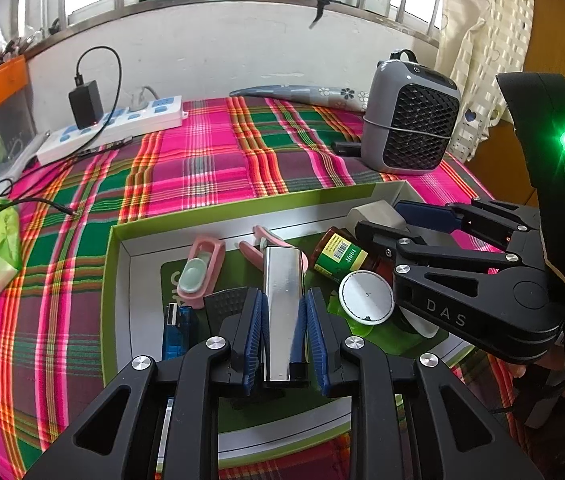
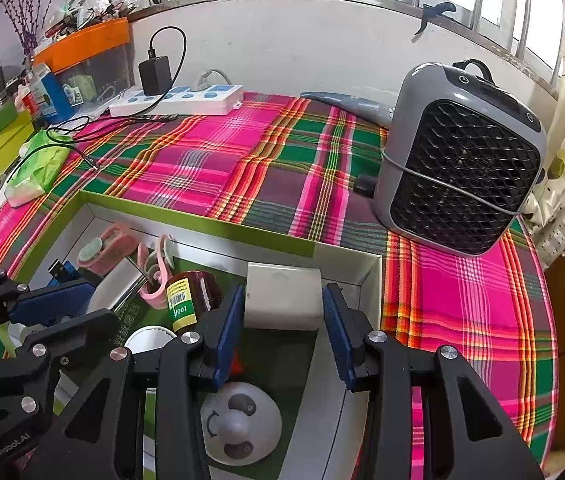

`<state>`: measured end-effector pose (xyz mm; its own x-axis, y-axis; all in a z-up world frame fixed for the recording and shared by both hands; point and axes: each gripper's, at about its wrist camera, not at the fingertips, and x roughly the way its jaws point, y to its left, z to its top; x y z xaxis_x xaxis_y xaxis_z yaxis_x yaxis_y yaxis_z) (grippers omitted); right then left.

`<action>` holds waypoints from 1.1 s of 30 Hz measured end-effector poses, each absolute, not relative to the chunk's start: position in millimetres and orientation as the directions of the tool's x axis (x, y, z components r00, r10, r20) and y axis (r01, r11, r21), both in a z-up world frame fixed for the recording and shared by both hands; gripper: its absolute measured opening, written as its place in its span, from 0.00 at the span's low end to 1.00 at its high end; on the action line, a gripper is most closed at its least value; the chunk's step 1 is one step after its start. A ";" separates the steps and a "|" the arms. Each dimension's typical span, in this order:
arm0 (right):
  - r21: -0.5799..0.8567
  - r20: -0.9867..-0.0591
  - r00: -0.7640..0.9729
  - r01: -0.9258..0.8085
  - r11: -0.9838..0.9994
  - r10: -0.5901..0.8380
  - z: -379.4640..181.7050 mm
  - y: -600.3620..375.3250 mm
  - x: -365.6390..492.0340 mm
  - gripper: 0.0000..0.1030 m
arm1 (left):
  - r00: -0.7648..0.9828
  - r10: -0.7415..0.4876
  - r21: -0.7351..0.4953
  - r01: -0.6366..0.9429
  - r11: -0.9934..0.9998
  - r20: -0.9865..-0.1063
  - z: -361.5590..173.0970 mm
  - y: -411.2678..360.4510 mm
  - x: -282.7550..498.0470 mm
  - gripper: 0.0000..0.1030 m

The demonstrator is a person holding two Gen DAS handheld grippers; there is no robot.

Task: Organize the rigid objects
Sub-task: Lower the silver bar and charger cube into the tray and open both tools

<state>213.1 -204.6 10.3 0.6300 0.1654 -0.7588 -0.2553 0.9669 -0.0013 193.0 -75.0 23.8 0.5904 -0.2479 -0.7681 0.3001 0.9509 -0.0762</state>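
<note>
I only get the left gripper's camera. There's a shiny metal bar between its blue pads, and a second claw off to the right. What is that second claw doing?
Observer: The right gripper sits with its blue pads on either side of a white block in the far right corner of the green-edged box.
Operator: Is anything under that claw?
Observer: Yes, a white dome with a panda-like face lies in the box just below it.
Operator: And what is left of the table, past the green packet?
Observer: A yellow-green box and a blue carton stand there.
</note>
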 end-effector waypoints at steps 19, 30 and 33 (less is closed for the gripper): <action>0.006 -0.750 0.639 -0.253 0.967 0.172 10.9 -204.7 212.3 0.41 | 0.592 -0.242 -0.070 0.299 0.952 -0.768 23.4 -75.9 193.7 0.26; 0.024 -0.737 0.653 -0.234 0.972 0.176 15.6 -207.2 202.3 0.41 | 0.607 -0.225 -0.054 0.287 0.956 -0.762 29.7 -77.1 184.4 0.28; 0.033 -0.732 0.658 -0.223 0.974 0.176 18.8 -208.8 194.8 0.42 | 0.614 -0.225 -0.054 0.284 0.957 -0.756 34.4 -77.9 177.6 0.28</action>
<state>194.8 -208.8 18.8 0.6578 0.1756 -0.7325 -0.2233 0.9742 0.0330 177.6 -77.9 34.4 0.6144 -0.2255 -0.7561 0.2844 0.9572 -0.0543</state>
